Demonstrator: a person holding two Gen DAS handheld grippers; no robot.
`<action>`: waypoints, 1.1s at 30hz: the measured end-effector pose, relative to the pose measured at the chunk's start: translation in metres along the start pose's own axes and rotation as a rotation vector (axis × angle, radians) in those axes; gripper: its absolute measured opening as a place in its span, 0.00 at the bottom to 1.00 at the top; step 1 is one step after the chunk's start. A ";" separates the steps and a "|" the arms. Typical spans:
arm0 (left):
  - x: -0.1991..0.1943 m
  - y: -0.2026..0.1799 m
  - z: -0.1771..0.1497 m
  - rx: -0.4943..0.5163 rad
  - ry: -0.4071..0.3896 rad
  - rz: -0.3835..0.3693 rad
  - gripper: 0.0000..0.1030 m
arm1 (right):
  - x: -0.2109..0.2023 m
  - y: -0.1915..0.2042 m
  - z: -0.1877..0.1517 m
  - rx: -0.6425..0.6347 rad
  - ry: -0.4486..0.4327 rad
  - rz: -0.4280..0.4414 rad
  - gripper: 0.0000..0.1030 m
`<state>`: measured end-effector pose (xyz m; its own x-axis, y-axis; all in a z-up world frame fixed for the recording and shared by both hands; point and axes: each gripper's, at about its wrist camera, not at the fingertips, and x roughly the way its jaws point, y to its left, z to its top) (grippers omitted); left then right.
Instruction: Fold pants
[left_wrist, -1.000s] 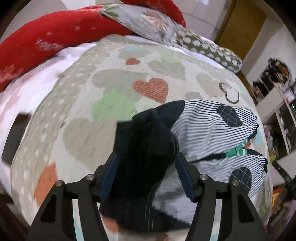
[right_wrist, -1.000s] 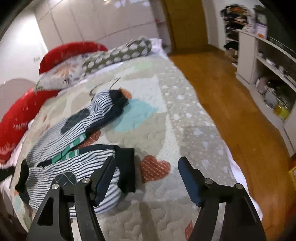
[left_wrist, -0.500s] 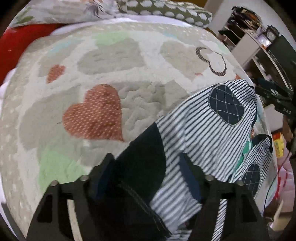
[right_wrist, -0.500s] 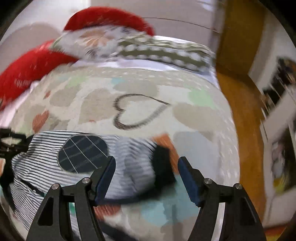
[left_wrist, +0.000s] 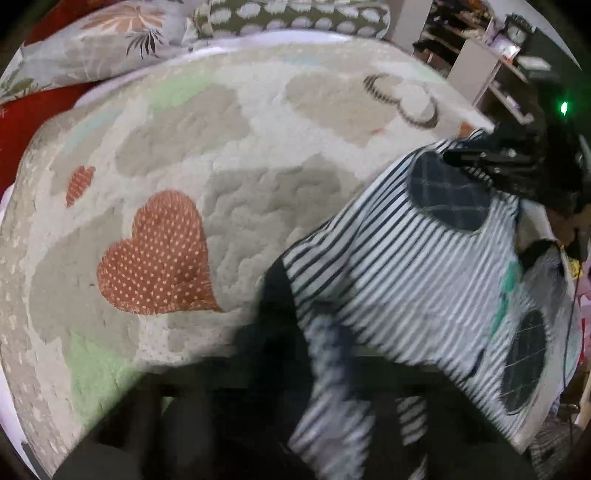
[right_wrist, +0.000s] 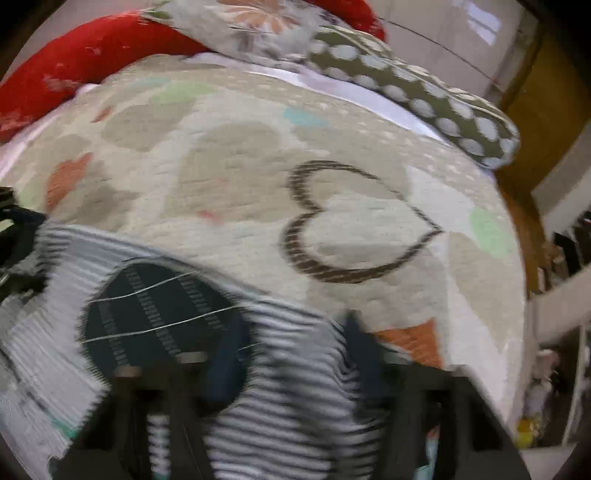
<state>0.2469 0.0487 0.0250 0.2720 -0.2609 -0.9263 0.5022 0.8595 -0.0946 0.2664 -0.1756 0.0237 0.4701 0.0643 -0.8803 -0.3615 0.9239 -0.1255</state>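
Left wrist view, pants: the striped pants (left_wrist: 399, 280) lie on the bed quilt (left_wrist: 229, 155), spreading from the lower middle up toward the right edge, their long axis slanting that way.
Left wrist view, left hand-held gripper (left_wrist: 291, 387): low in the frame and blurred; the dark cuff (left_wrist: 273, 317) and striped cloth run down between its fingers, so it appears closed on the pants.
Left wrist view, room: bare quilt lies to the left and ahead; pillows (left_wrist: 155, 40) line the far edge.
Left wrist view, other arm: the right hand-held gripper (left_wrist: 491, 158) sits at the far striped end.
Right wrist view, right hand-held gripper (right_wrist: 291, 398): blurred; striped cloth bunches between its fingers, apparently gripped.
Right wrist view, pants (right_wrist: 122, 325): they stretch left from it.
Right wrist view, edges: bare quilt (right_wrist: 240, 173) lies ahead, and the bed's right edge is near.
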 end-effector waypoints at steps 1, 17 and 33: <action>-0.004 -0.001 0.001 -0.012 -0.013 0.006 0.11 | -0.002 0.004 -0.001 -0.003 0.000 0.006 0.05; -0.113 -0.067 -0.050 0.064 -0.269 0.264 0.10 | -0.124 0.022 -0.041 0.099 -0.193 -0.051 0.02; -0.118 -0.123 -0.228 0.011 -0.284 0.321 0.17 | -0.156 0.072 -0.235 0.289 -0.154 0.034 0.08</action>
<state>-0.0344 0.0737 0.0624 0.6302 -0.0925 -0.7709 0.3632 0.9127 0.1873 -0.0225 -0.2077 0.0441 0.5856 0.1332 -0.7996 -0.1458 0.9876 0.0578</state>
